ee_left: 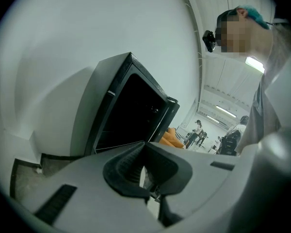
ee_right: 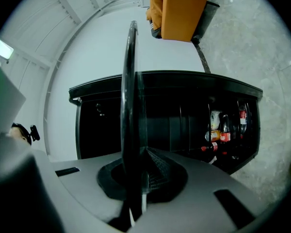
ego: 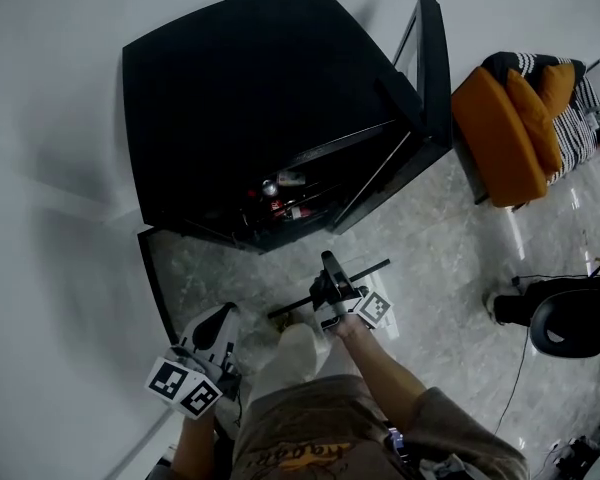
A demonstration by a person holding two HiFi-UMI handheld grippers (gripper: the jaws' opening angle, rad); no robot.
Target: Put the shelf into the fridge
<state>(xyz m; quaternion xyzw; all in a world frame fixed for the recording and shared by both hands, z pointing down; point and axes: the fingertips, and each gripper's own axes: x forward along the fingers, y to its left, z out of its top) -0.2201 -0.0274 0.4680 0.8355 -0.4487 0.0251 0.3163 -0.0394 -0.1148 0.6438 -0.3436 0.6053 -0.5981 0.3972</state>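
Observation:
The black fridge (ego: 250, 108) stands open, its door (ego: 432, 63) swung out to the right. Bottles and cans (ego: 280, 198) show on a low rack inside. My right gripper (ego: 328, 280) is shut on the shelf (ego: 372, 270), a thin dark-edged glass panel held just in front of the fridge opening. In the right gripper view the shelf (ee_right: 131, 81) runs edge-on straight up from the gripper (ee_right: 140, 155), with the fridge interior (ee_right: 174, 125) behind it. My left gripper (ego: 208, 336) hangs low at the left, shut on nothing (ee_left: 143, 149), and points towards the fridge (ee_left: 131, 115).
An orange seat (ego: 510, 128) with a striped cushion stands right of the fridge door. A black office chair (ego: 570, 328) and cables are at the right edge. The white wall (ego: 50, 168) lies left of the fridge. Several people stand far off (ee_left: 199, 132).

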